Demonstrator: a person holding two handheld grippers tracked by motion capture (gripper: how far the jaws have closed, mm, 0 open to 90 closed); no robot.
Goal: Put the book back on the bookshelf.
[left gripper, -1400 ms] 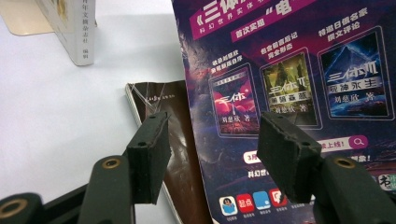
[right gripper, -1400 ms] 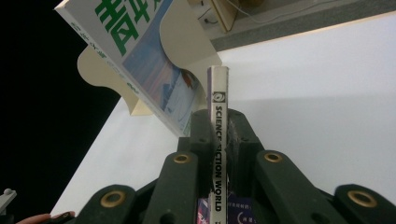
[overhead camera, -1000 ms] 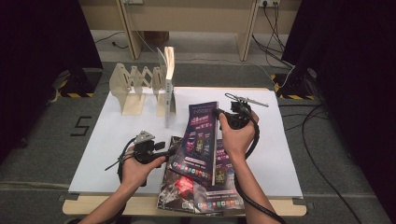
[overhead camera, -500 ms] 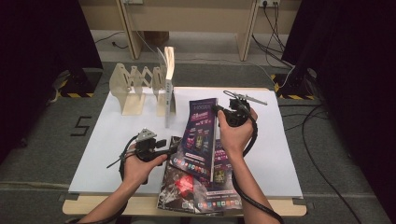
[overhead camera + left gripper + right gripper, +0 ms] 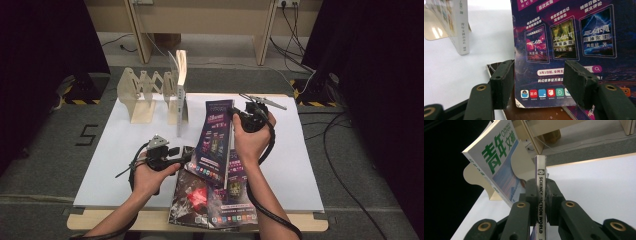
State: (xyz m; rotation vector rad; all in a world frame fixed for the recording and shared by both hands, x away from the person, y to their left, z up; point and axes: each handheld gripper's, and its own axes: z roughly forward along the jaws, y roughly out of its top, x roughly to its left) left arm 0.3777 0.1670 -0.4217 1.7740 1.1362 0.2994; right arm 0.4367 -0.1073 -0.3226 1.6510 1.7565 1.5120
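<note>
Since a second ago, almost nothing moves. My right hand-held gripper (image 5: pixel 239 117) is clamped on the magazine's (image 5: pixel 216 142) spine, upright at the counter's (image 5: pixel 125 150) centre; my left hand-held gripper (image 5: pixel 186 156), at nine o'clock, stands apart. Magazine may slip, knocking the leaning book (image 5: pixel 181 90) at eleven o'clock.

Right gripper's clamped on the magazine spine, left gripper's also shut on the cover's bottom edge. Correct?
Not quite. The right gripper is clamped on the magazine spine, but the left gripper is open: the left gripper view shows its pads standing apart in front of the cover, neither pressing on it.
</note>
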